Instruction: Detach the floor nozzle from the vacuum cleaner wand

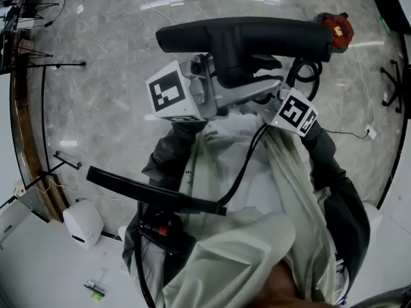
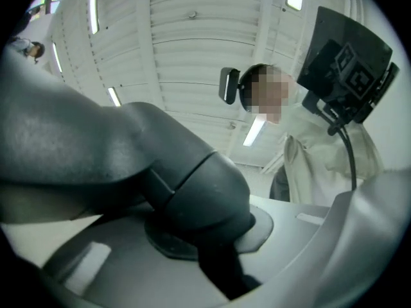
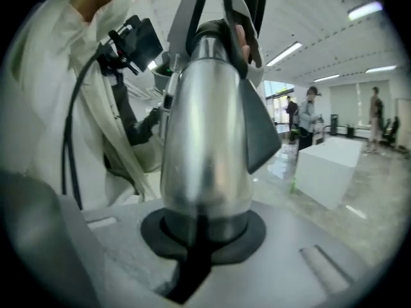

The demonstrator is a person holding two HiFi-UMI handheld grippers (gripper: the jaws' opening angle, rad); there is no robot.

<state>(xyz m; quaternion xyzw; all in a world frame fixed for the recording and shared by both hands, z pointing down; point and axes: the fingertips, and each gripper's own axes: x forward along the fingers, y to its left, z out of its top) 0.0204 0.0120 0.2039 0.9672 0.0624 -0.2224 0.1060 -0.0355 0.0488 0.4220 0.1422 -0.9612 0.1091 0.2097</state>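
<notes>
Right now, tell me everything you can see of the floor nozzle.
The floor nozzle is a long, matte black plastic bar, held up above the floor and lying crosswise in the head view. A thick dark neck drops from its middle. The left hand-held gripper is clamped on that neck, which looks like a jointed elbow of dark grey plastic. Beside it, the right hand-held gripper grips the silver wand. Whether nozzle and wand are joined cannot be told.

Floor nozzle (image 2: 96,153) runs off-frame left of the left gripper (image 2: 205,242); people (image 3: 308,111) way past the right gripper (image 3: 202,242) are just tiny specks.
</notes>
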